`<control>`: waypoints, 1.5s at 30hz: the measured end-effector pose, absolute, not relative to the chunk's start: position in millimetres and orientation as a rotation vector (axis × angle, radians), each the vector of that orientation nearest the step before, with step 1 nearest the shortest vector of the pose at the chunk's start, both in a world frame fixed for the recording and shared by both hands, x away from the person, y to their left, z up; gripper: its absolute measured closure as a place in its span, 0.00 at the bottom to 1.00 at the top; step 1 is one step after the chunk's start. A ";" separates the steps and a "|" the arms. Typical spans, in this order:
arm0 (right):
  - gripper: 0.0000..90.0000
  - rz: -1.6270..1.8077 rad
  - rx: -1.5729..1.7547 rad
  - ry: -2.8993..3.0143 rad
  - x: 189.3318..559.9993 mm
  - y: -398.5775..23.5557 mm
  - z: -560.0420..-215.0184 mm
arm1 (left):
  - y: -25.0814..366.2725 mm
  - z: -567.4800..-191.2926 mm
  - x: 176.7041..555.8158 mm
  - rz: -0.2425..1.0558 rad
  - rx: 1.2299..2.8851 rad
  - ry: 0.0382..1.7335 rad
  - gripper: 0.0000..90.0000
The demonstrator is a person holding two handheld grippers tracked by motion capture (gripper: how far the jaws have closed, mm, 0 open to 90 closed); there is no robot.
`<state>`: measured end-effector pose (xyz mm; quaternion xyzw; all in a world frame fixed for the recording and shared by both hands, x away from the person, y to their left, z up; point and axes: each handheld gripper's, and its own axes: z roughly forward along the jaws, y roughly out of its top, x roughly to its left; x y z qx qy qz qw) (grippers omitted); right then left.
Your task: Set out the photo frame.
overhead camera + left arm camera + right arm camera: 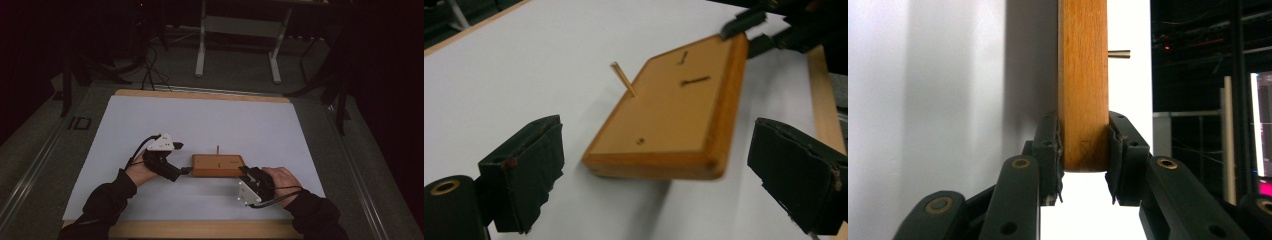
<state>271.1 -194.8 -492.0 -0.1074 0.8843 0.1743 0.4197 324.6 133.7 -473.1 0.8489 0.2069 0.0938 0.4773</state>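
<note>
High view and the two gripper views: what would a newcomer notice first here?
A wooden block with a thin peg standing on it lies near the front middle of the white table. The right claw is clamped on the block's corner, while the left claw stands open just before its other end.

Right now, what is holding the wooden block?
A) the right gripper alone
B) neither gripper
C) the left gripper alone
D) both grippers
A: the right gripper is shut on the wooden block's edge, while the left gripper stands open, short of it.
</note>
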 end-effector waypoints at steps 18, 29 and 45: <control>0.77 0.495 -0.252 2.426 309.8 -194.6 -458.3 | 138.2 -489.1 315.0 0.204 2.074 0.524 0.09; 0.77 0.551 -0.179 2.612 351.4 -192.6 -434.4 | 137.5 -502.8 309.7 0.324 2.028 0.468 0.09; 0.75 0.616 -0.028 2.761 397.8 -189.8 -421.7 | 142.1 -516.0 305.2 0.281 1.973 0.526 0.09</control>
